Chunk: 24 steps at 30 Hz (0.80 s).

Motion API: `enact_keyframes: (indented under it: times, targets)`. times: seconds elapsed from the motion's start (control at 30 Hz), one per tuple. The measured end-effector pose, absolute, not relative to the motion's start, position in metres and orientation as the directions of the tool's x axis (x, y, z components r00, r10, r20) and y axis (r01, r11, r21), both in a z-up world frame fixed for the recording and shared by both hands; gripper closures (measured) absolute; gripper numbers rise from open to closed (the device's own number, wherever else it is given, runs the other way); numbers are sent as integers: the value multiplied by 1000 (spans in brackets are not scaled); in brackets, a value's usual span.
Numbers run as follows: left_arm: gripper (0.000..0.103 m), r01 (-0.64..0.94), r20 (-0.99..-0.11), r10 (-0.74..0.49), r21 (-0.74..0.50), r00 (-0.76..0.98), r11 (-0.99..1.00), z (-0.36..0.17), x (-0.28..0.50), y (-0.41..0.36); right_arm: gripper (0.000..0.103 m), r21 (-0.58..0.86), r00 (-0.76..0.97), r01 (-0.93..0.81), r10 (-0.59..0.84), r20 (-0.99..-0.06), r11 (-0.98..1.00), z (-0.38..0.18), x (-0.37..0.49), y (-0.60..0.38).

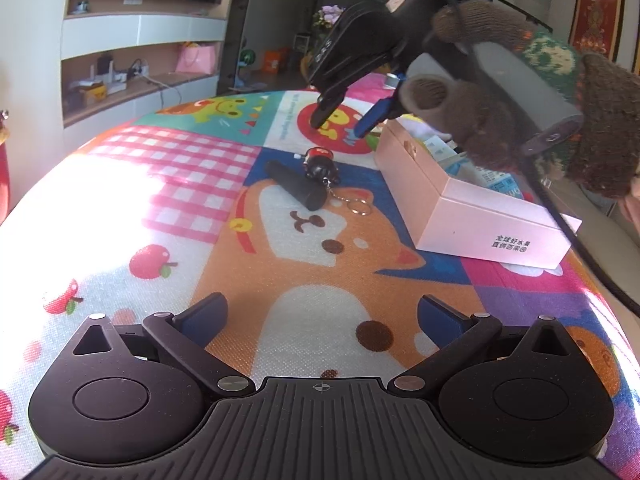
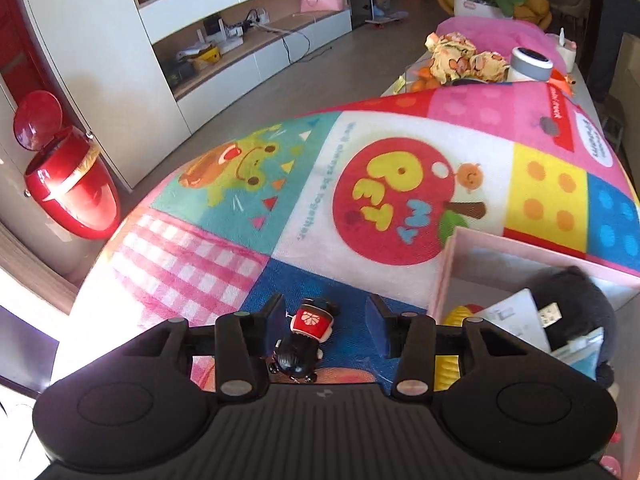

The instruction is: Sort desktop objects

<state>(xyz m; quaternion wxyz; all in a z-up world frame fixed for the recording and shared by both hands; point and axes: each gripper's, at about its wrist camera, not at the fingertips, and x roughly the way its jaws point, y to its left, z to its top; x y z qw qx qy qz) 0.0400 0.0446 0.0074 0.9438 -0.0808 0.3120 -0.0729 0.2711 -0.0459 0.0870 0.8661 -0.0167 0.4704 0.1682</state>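
A small red and black figure keychain (image 1: 318, 162) lies on the colourful mat (image 1: 180, 168), its metal ring (image 1: 360, 206) toward me. A black cylinder (image 1: 296, 190) rests just left of it. My right gripper (image 1: 340, 126), held by a brown knitted glove (image 1: 460, 96), hangs above the figure. In the right wrist view the keychain figure (image 2: 310, 322) sits between the right gripper's (image 2: 326, 316) blue pads with gaps on both sides, so it is open. My left gripper (image 1: 324, 312) is open and empty near the mat's front.
An open pink box (image 1: 460, 196) stands right of the figure. The pink box (image 2: 444, 272) holds a black plush (image 2: 576, 308), papers and a yellow item (image 2: 456, 316). A red bin (image 2: 68, 188) stands on the floor at the left. A white canister (image 2: 530, 64) sits beyond the mat.
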Motion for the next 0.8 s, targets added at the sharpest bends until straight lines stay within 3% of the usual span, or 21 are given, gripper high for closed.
enact_keyframes:
  times: [0.13,0.27,0.33,0.37,0.43,0.67,0.8]
  targets:
    - [0,81,-575,-189,-208,796,975,7,40,46,58,90,451,-290,219,-865,953,59,286,-17]
    - [0,81,-572,-192,-214,797,973,7,39,47,57,98,425,-355,255,-868,930,49,270,-3]
    - [0,76,-569,-189,-216,801,973,8,38,47,60,93,407,-436,288,-867,895,52,253,5]
    - [0,74,-567,-187,-216,802,974,8,37,46,69,91,400,-454,294,-868,886,53,245,5]
    - [0,72,-566,-185,-216,803,974,8,37,46,70,112,367,-480,316,-875,870,59,227,1]
    - [0,69,-575,-181,-210,798,975,8,38,46,69,228,409,-512,469,-783,828,113,146,-73]
    - [0,68,-587,-167,-187,792,980,8,40,43,69,227,473,-464,456,-754,856,119,99,-134]
